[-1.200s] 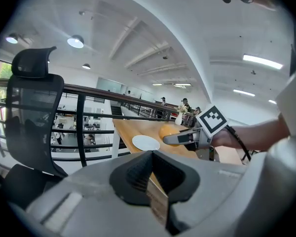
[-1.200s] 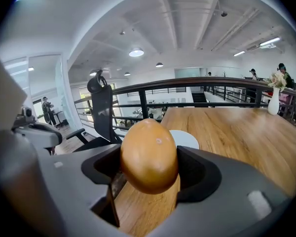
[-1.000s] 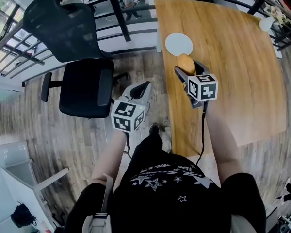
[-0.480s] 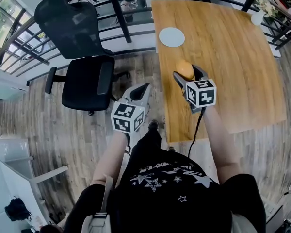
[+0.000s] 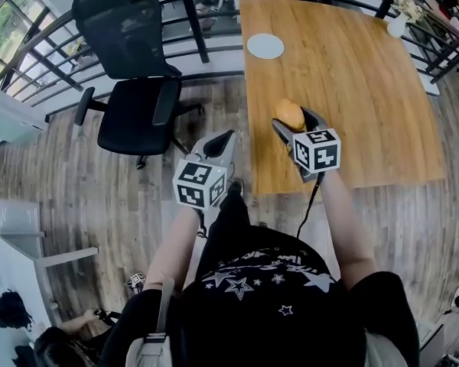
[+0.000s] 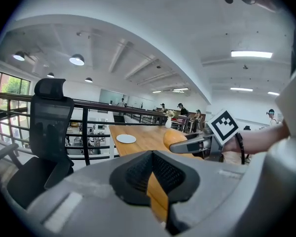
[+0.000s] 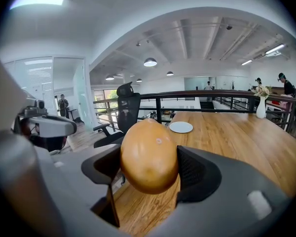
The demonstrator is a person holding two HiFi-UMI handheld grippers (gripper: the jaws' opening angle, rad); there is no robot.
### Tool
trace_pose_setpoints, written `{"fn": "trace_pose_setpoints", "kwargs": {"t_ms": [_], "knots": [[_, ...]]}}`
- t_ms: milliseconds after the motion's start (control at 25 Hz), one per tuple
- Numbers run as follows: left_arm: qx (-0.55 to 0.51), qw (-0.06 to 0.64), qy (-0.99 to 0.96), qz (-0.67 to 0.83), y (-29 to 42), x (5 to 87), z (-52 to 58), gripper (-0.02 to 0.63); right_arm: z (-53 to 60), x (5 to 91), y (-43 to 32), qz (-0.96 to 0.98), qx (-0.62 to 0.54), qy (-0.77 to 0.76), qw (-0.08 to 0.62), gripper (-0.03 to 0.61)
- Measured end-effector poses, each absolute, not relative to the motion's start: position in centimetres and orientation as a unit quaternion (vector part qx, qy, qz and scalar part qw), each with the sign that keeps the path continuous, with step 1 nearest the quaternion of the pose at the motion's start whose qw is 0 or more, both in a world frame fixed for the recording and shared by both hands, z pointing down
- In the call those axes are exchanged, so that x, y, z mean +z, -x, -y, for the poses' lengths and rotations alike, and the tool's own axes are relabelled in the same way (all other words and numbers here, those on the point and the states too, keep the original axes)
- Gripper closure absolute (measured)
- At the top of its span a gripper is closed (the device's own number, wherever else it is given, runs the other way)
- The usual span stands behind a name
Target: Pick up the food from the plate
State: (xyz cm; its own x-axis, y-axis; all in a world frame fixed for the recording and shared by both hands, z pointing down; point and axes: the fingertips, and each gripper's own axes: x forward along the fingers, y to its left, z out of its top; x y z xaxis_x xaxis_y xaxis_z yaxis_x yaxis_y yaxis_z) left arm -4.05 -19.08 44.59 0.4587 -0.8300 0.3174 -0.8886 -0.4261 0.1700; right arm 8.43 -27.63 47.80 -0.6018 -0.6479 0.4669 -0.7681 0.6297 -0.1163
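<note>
The food [image 5: 290,115], a smooth orange oval piece, hangs above the wooden table [image 5: 359,82] near its front left part, with my right gripper [image 5: 291,122] shut on it. In the right gripper view the food [image 7: 149,156] fills the gap between the two black pads [image 7: 195,174]. A white plate [image 5: 265,46] lies bare at the table's far left edge, also seen as the plate [image 7: 181,127] beyond the food. My left gripper [image 5: 220,141] is shut and holds nothing, over the floor left of the table. Its jaws meet in the left gripper view [image 6: 153,174].
A black office chair [image 5: 130,60] stands left of the table by a dark metal railing [image 5: 191,10]. A white vase [image 5: 398,25] stands at the table's far right corner. Wood floor lies below my left gripper.
The view has pulled back from the table. The plate sits farther off, and my right gripper with the food is closer to the table's front edge. My left gripper keeps its place.
</note>
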Motion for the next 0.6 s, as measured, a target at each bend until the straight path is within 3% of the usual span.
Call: {"fn": "trace_pose_setpoints", "kwargs": {"t_ms": [600], "knots": [[0.085, 0.166, -0.821, 0.54, 1.3, 43.9, 12.1, 0.614, 21.1, 47.2, -11.2, 0.892, 0.169, -0.379, 0.177, 0.23]]}}
